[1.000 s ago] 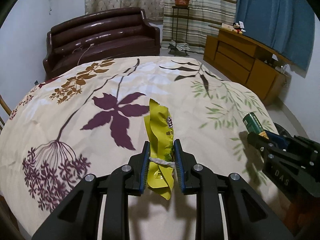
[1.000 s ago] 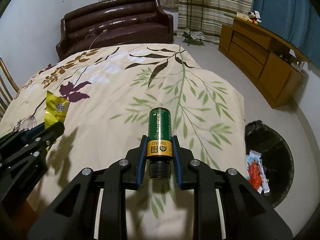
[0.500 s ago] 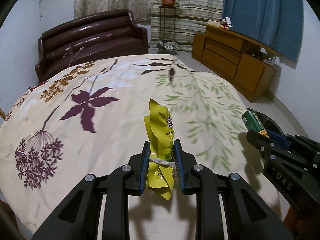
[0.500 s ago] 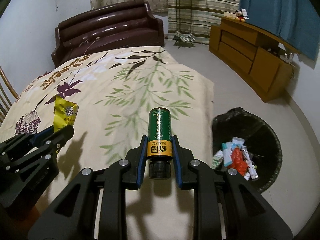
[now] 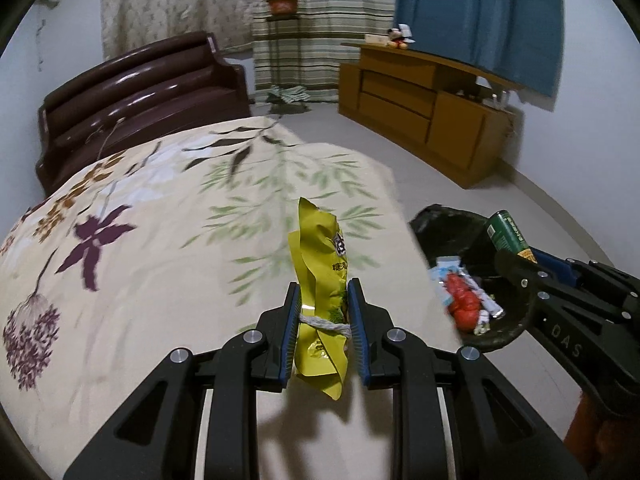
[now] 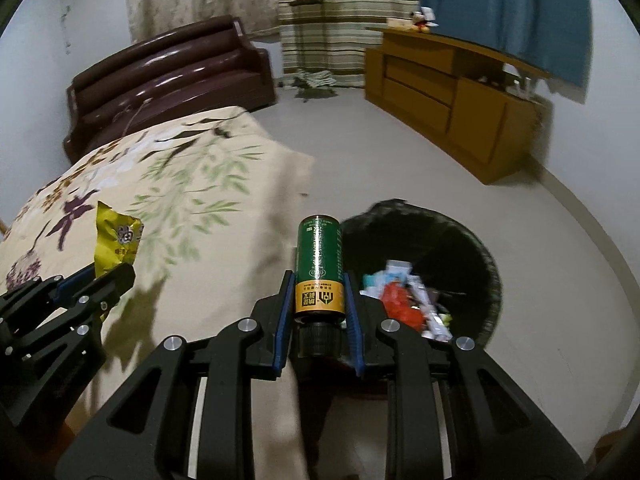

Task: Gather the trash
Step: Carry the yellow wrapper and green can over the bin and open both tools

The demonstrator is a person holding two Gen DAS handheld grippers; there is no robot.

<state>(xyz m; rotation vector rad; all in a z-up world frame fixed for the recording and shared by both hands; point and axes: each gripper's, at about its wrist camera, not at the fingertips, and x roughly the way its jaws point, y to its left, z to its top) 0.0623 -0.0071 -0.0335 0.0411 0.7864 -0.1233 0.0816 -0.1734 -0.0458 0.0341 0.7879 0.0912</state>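
A floral-clothed tabotop is not certain here; the surface point(image 5: 168, 240) is covered by a floral cloth. Beside it on the floor, a black-lined bin point(image 6: 476, 248) is placed to receive trash. A green bottle point(image 6: 319, 264) is clamped, cap rearward, by the right gripper point(image 6: 318, 304), jaws narrowly closed, near the bin. A yellow wrapper point(image 5: 320, 280) is pinched upright by the left gripper point(image 5: 323, 320).

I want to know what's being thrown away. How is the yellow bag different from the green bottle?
The yellow bag is thin, crinkled and floppy; the green bottle is a smooth, shiny, stiff cylinder. The bag is plain yellow with a small dark logo; the bottle is green with a yellow band and a black cap. The left tool pinches the bag; the right tool grips the bottle. Both are held off the bedspread.
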